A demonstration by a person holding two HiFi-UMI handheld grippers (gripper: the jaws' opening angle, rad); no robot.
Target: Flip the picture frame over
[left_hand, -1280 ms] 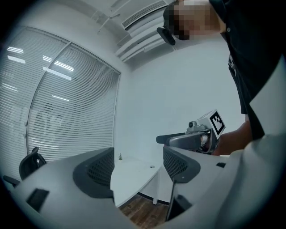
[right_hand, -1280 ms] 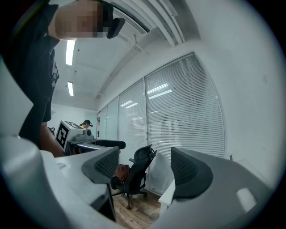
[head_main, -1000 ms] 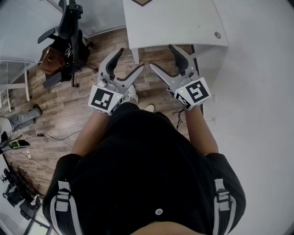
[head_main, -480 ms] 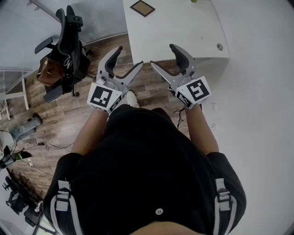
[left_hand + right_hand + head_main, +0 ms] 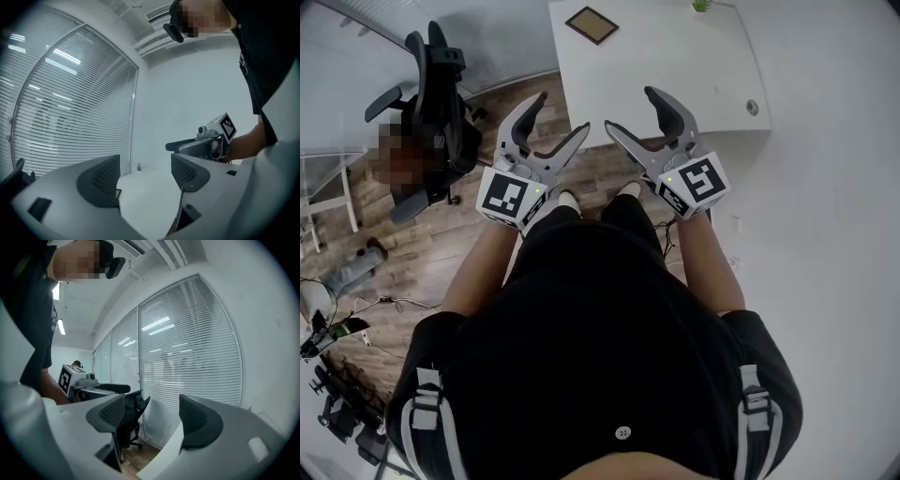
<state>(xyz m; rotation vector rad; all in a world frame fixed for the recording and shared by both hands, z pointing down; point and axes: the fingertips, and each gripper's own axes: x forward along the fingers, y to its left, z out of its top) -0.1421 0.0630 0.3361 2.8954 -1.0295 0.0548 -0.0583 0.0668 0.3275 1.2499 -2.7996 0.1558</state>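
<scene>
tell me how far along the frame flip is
Done: nothing yet; the picture frame lies flat far back on the white table, apart from both tools. In hand: nothing; the left tool and right tool hang open and empty by the table's near edge. Left: reach the frame, grip it, turn it over.

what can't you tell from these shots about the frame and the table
Picture frame: too small in the head view to tell which face is up; in the left gripper view a jaw hides nearly all of it.
Plant: cut off by the head view's top edge.
Table: far end out of frame.
</scene>
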